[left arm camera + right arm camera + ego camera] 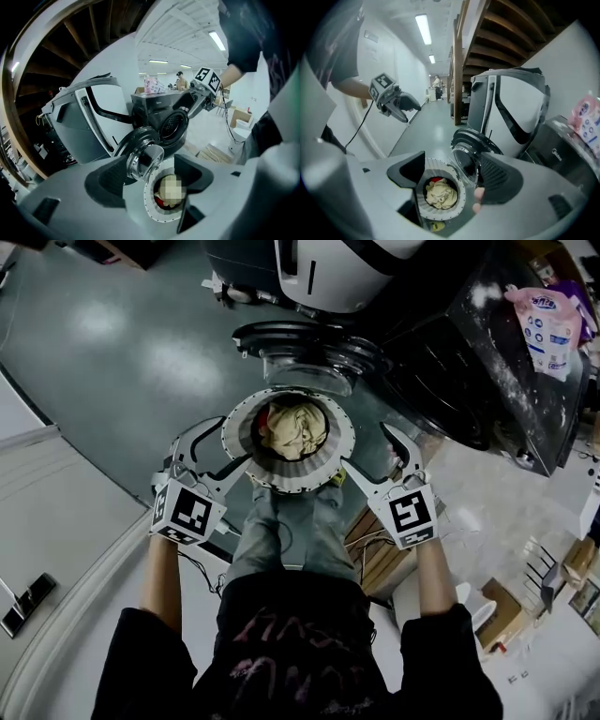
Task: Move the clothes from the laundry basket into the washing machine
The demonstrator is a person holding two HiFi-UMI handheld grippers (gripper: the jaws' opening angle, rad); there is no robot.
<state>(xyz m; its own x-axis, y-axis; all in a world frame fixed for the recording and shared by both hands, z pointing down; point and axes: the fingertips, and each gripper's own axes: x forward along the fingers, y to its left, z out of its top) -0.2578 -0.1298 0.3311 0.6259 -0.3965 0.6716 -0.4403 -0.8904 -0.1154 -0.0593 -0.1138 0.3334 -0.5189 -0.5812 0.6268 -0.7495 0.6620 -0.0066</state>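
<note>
Your left tool (pixel 154 171) and right tool (pixel 452 176) gape wide and empty beside the laundry basket (pixel 281 480). The washer door (pixel 305 357) stands open ahead, above the grey floor (pixel 112 343).

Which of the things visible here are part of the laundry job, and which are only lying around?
Part of the job:
- laundry basket
- clothes inside it
- washing machine, with its open door
- left gripper and right gripper, both open, one on each side of the basket

Just lying about:
- pink printed pack
- black appliance under it
- cardboard boxes
</note>
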